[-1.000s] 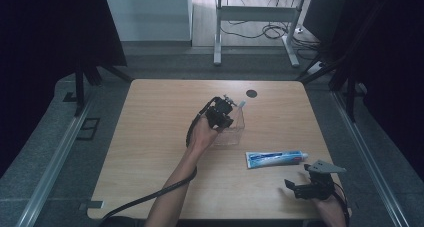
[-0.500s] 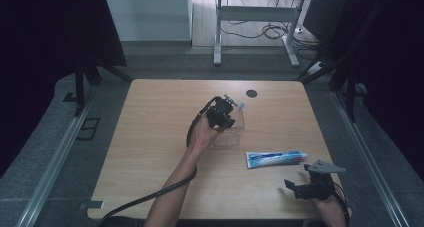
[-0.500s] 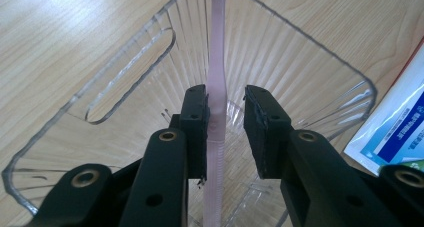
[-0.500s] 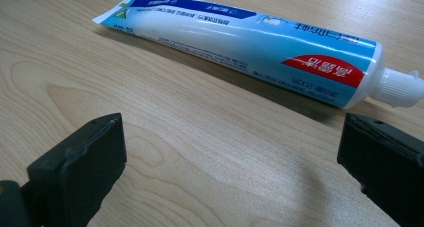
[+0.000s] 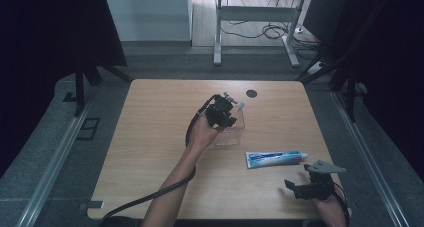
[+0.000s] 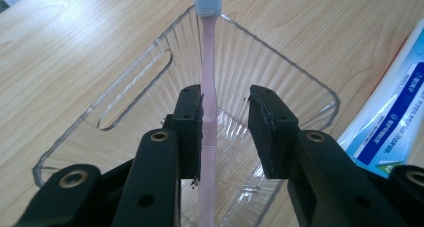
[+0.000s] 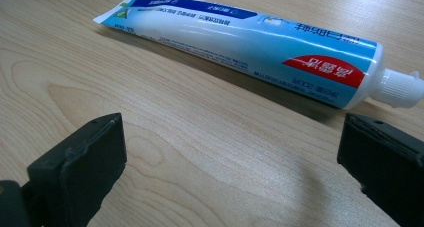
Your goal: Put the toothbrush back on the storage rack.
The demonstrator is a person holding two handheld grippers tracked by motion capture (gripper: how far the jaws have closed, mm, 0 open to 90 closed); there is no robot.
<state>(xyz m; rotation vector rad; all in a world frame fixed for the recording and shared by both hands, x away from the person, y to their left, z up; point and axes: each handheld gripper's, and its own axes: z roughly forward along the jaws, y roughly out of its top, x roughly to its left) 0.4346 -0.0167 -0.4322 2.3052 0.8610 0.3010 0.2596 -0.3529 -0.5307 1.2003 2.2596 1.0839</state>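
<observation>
Meanwhile left gripper (image 6: 226, 132) jaws parted, toothbrush (image 6: 208, 102) loose inside bin (image 6: 125, 82), could topple out; right gripper (image 7: 235, 172) gaping beside toothpaste (image 7: 250, 42).

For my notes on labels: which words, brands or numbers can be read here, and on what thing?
Toothpaste tube: white print on its red patch and blue band, upside down in the right gripper view, too blurred to read.
Toothbrush: no text.
Clear plastic container: no text.
Table: no text.
</observation>
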